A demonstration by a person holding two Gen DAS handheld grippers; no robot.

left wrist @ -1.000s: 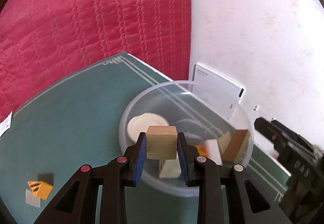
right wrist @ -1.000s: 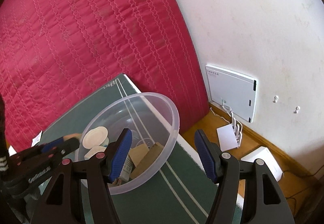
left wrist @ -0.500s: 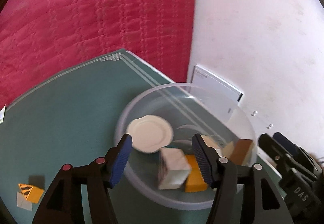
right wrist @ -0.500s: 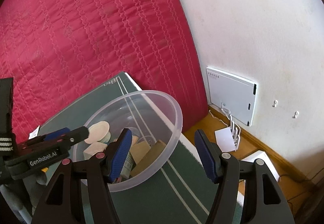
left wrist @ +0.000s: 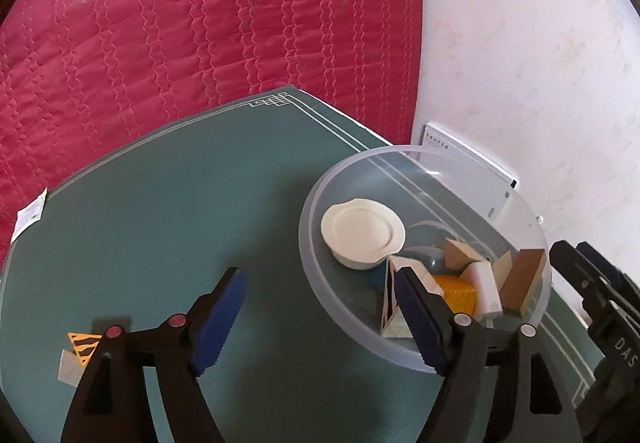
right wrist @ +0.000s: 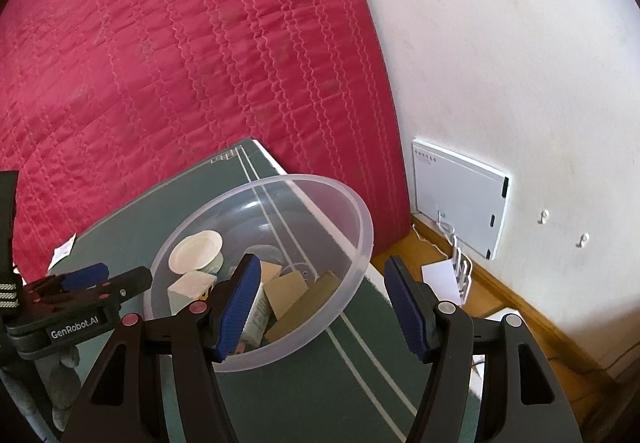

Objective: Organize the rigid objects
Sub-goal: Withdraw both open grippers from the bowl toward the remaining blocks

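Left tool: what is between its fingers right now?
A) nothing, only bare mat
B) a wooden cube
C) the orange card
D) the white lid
A: the left tool is opening over the green mat, with nothing between its fingers; the blocks lie in the clear bowl.

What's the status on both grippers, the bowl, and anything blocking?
Left gripper jaws opening, nothing between them. Right gripper open, empty, at the clear bowl rim. Blocks and white lid in bowl. Orange card left on mat; nothing blocking.
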